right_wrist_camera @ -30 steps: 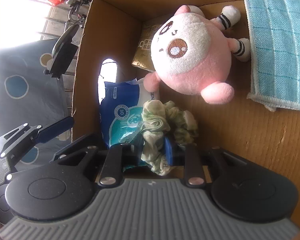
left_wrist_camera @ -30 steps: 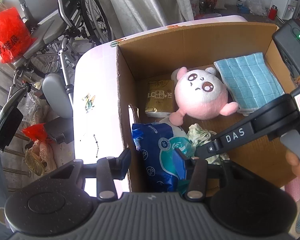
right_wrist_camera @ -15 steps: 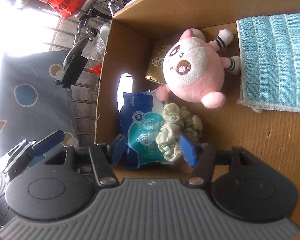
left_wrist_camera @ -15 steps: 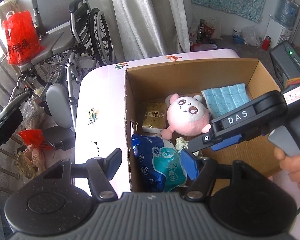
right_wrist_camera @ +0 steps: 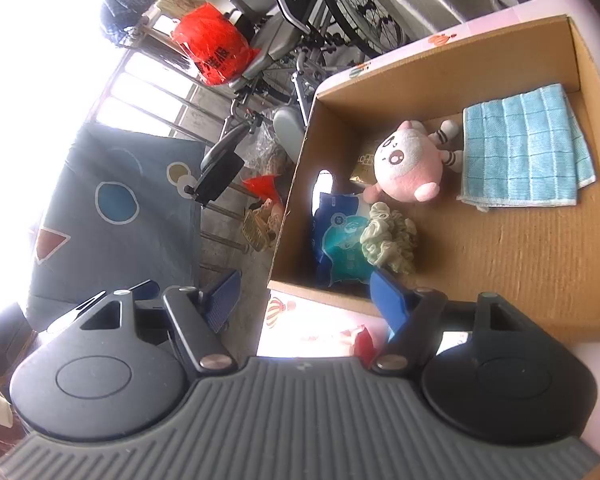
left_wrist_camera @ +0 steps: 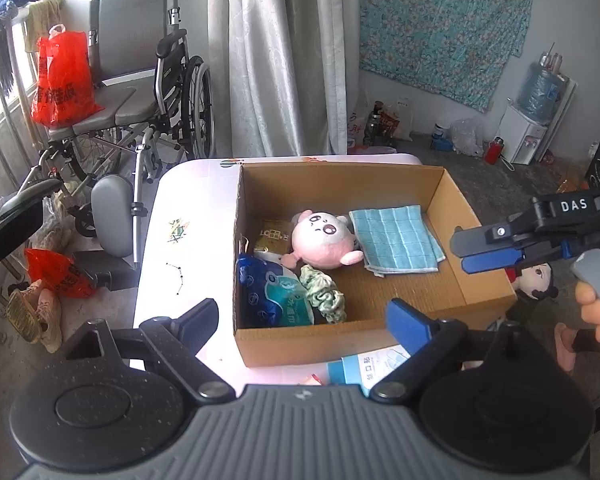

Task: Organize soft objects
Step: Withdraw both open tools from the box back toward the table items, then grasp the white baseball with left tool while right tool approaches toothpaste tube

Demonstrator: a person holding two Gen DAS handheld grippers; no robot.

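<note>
Both grippers hang above the table's near edge, the left gripper [left_wrist_camera: 302,314] and right gripper [right_wrist_camera: 304,294] with jaws opening wide on nothing. Beyond, inside the cardboard box [left_wrist_camera: 452,200], lie a blue tissue pack [left_wrist_camera: 274,292] at 7 o'clock, a green scrunchie [left_wrist_camera: 324,294] beside it, a pink plush [left_wrist_camera: 324,238] mid-box, and a folded blue towel [left_wrist_camera: 394,238] at 1 o'clock. A doll [left_wrist_camera: 534,278] outside the box's right wall could be overlooked, half hidden by the right gripper.

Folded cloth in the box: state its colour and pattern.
Light blue grid check, clearest in the right wrist view.

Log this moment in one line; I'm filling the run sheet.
left gripper: opening, empty | right gripper: opening, empty | green scrunchie: in cardboard box, beside blue wipes pack
</note>
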